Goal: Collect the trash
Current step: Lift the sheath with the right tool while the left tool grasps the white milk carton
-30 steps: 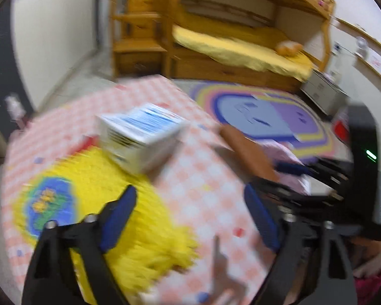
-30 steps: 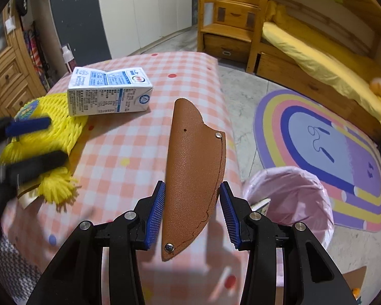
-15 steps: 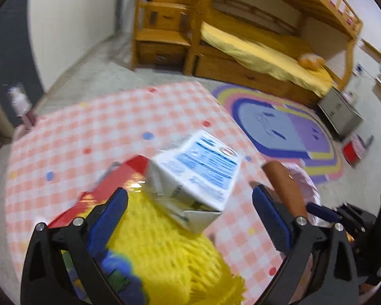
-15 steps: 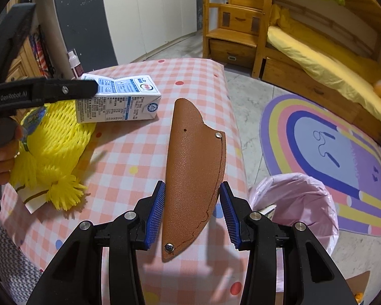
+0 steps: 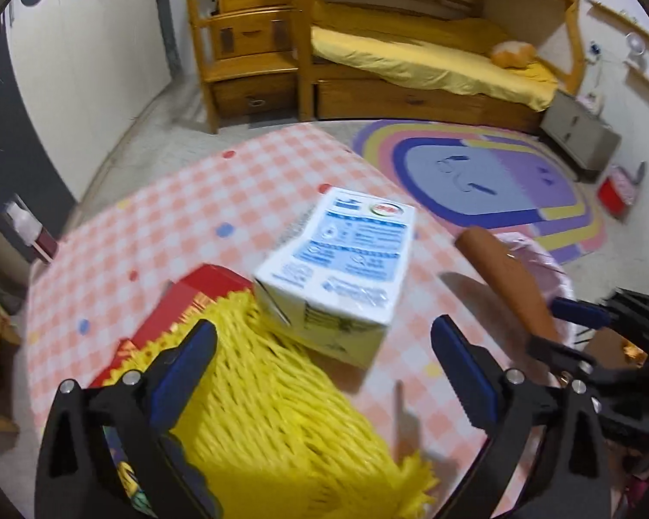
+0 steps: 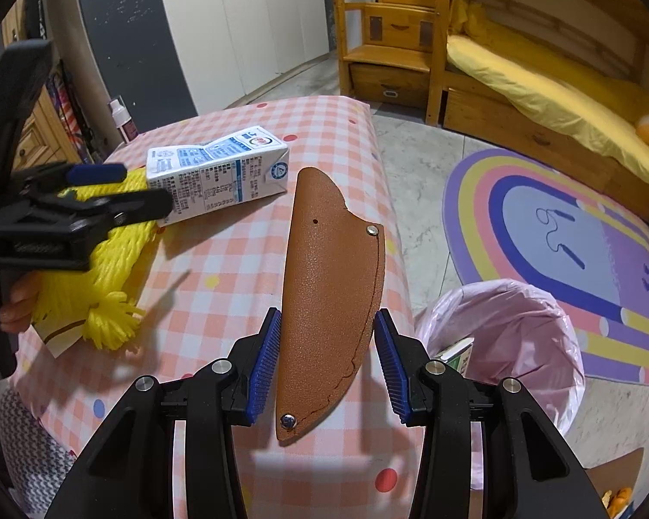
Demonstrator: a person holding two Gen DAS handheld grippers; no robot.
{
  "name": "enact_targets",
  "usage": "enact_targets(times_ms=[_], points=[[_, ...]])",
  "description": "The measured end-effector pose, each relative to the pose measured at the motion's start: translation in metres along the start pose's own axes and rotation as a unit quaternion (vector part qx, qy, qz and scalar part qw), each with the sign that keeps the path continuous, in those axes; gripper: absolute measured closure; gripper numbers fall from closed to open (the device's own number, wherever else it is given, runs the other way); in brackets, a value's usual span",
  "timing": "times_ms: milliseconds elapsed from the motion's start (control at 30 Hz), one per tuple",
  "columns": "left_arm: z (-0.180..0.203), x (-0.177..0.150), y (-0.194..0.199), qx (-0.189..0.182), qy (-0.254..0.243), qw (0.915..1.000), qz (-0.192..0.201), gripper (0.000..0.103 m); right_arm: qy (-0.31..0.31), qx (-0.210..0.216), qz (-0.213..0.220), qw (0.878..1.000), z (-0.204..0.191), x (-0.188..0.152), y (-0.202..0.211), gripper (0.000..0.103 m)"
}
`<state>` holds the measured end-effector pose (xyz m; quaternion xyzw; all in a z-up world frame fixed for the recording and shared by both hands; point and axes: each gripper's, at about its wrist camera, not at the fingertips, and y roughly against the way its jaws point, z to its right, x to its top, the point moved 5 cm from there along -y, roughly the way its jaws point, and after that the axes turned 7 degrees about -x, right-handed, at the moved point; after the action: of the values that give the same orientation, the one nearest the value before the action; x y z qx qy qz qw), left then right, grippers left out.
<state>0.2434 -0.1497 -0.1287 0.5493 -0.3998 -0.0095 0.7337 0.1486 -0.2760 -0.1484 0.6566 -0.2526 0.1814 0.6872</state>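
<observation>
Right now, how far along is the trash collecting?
Barely begun: the pink-lined bin holds one small carton. The right gripper grips a brown leather sheath. The left gripper, open, nears the milk carton. The yellow foam net and red box remain.

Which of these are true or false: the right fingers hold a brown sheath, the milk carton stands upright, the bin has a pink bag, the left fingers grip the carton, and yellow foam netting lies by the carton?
1. The right gripper holds a brown sheath. True.
2. The carton stands upright. False: it lies on its side on the checked table.
3. The bin beside the table is lined with a pink bag. True.
4. The left gripper grips the carton. False: its fingers are spread wide and empty, short of the carton.
5. Yellow netting lies next to the carton. True.
</observation>
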Motion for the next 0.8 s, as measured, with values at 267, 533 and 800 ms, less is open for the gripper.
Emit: enact_targets(times_ms=[267,533,800], points=[[0.011,0.011,-0.025,0.003,-0.034,0.9994,-0.009,0.020,-0.004,0.006,0.000,1.000,0.007,-0.003,0.000,0.059],[0.018,-0.001,-0.013,-0.013,-0.007,0.9998,0.013,0.036,-0.018,0.011,0.006,1.000,0.014,-0.009,0.012,0.059],[0.052,-0.018,0.047,-0.027,0.012,0.9967,0.076,0.036,-0.045,0.003,0.041,0.998,0.029,-0.021,0.056,0.059]])
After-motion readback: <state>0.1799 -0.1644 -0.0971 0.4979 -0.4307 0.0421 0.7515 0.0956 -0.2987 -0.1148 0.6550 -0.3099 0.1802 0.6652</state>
